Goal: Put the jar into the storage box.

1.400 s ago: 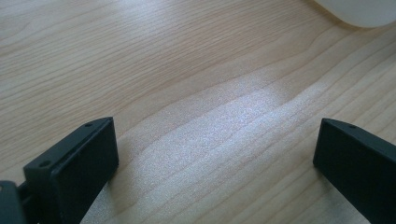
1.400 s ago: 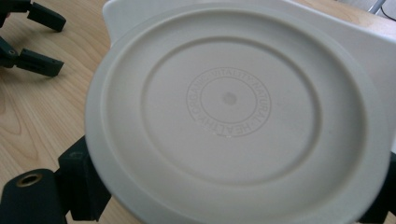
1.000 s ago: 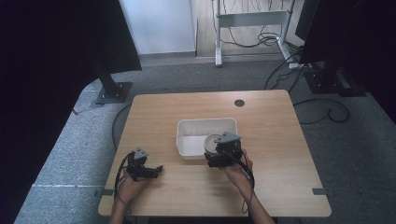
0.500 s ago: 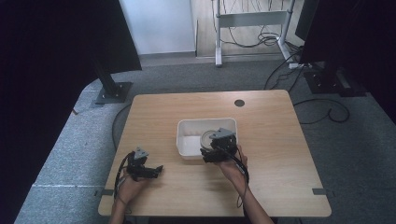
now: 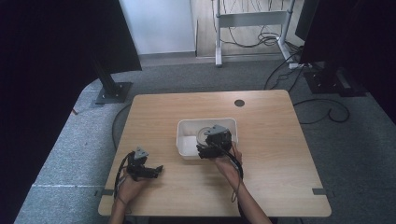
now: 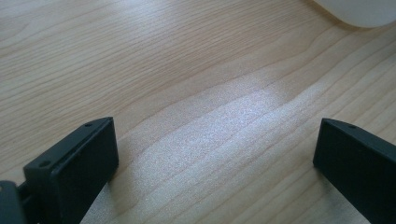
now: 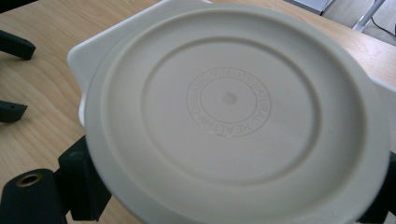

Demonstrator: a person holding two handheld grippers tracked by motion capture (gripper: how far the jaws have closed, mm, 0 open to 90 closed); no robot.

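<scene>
Gripping a beige round plate (image 7: 233, 116) over the white tub (image 5: 187, 140), right gripper (image 5: 212, 144) jaws clamped on its rim. Resting on the tabletop (image 5: 280, 154), left gripper (image 5: 148, 171) jaws spread wide, empty.

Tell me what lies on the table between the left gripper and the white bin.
Nothing: in the high view the stretch of wooden table from the left gripper to the white bin is bare. The left gripper view shows bare wood between its open jaws.
</scene>
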